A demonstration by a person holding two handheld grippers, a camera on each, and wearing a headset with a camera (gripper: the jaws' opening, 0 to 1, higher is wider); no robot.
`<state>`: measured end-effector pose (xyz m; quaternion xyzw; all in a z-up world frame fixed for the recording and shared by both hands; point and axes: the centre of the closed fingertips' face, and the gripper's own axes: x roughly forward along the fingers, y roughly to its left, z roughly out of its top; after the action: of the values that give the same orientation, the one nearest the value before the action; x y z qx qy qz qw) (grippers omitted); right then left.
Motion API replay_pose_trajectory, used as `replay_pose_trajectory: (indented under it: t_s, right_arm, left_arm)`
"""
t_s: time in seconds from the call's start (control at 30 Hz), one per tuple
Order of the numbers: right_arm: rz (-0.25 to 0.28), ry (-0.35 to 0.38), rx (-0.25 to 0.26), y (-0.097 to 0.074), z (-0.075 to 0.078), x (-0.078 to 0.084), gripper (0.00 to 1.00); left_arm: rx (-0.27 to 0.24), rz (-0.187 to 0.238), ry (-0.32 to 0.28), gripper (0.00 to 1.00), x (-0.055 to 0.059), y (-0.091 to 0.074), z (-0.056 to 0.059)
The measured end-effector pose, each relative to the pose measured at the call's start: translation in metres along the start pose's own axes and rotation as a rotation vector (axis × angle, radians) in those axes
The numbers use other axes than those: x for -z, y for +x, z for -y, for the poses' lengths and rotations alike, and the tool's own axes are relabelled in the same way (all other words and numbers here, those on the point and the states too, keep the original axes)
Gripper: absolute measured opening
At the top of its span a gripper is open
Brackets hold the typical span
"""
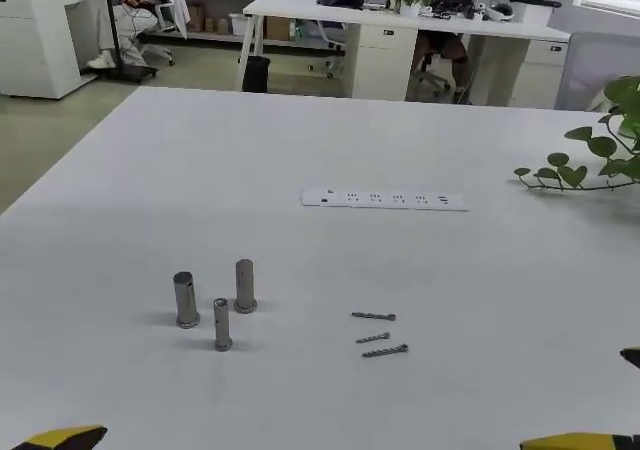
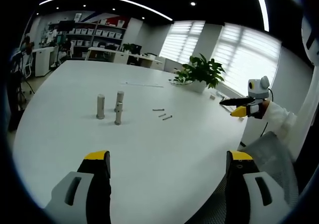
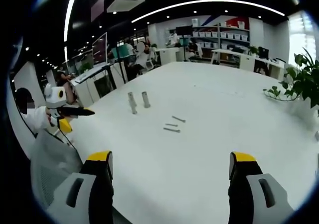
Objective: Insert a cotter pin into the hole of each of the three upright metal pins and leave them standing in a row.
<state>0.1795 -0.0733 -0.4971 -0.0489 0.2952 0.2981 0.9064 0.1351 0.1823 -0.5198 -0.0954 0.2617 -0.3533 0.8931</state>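
Note:
Three grey metal pins [image 1: 222, 305] stand upright in a loose cluster on the white table [image 1: 400, 270], left of centre. To their right, three cotter pins [image 1: 378, 334] lie flat. My left gripper [image 2: 167, 164] is open and holds nothing, well short of the metal pins [image 2: 113, 107] and the cotter pins [image 2: 162, 115]. My right gripper [image 3: 169, 167] is open too and holds nothing, with the metal pins [image 3: 138, 101] and cotter pins [image 3: 172, 124] far ahead of it. Yellow tips of the left gripper [image 1: 60, 437] and right gripper [image 1: 580, 440] peek over the head view's bottom edge.
A white power strip [image 1: 385, 199] lies flat beyond the pins. A leafy plant [image 1: 598, 150] trails onto the table at the right edge. Desks, shelves and seated people are across the room behind the table.

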Motion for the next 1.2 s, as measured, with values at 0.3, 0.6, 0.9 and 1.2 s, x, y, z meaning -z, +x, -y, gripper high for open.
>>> replay_pose_trajectory:
  t_s: [0.3, 0.6, 0.9, 1.2]
  right_arm:
    - [0.016, 0.003, 0.004, -0.004, 0.002, -0.003, 0.95]
    - [0.035, 0.005, 0.015, -0.008, 0.005, -0.008, 0.95]
    - [0.056, 0.013, -0.013, -0.006, 0.0, -0.012, 0.95]
    - [0.049, -0.002, -0.032, -0.001, -0.007, -0.014, 0.94]
  left_arm:
    - [-0.002, -0.009, 0.017, 0.96, -0.005, 0.002, -0.001]
    - [-0.008, -0.007, 0.035, 0.95, -0.011, 0.003, -0.001]
    - [-0.019, -0.004, 0.039, 0.95, -0.012, 0.006, -0.008]
    - [-0.037, -0.006, 0.075, 0.93, -0.023, 0.014, -0.031]
